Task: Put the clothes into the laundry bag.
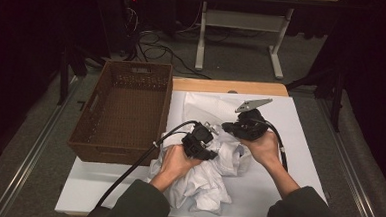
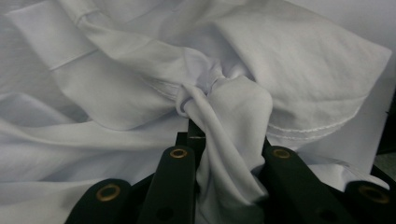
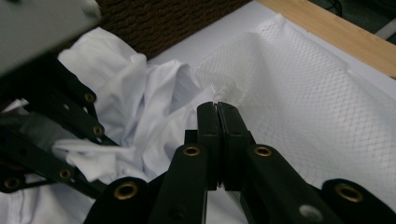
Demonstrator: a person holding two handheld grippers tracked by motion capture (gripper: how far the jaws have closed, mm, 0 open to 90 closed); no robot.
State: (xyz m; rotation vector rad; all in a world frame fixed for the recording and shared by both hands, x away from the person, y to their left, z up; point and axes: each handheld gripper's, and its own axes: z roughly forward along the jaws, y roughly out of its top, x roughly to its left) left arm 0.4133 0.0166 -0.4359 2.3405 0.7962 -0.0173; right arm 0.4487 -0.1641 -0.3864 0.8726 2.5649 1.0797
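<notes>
Jaws of left gripper (image 2: 229, 154) clamped the white garment (image 2: 140, 84) while right gripper (image 3: 217, 112) pinched the mesh bag's (image 3: 299, 98) edge beside it.

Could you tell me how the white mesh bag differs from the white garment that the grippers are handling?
The mesh bag is see-through netting; the garment is opaque woven cloth with stitched hems. The bag lies fairly flat; the garment is crumpled. The right gripper pinches the bag's edge; the left gripper clamps a garment fold. Both are white.
</notes>
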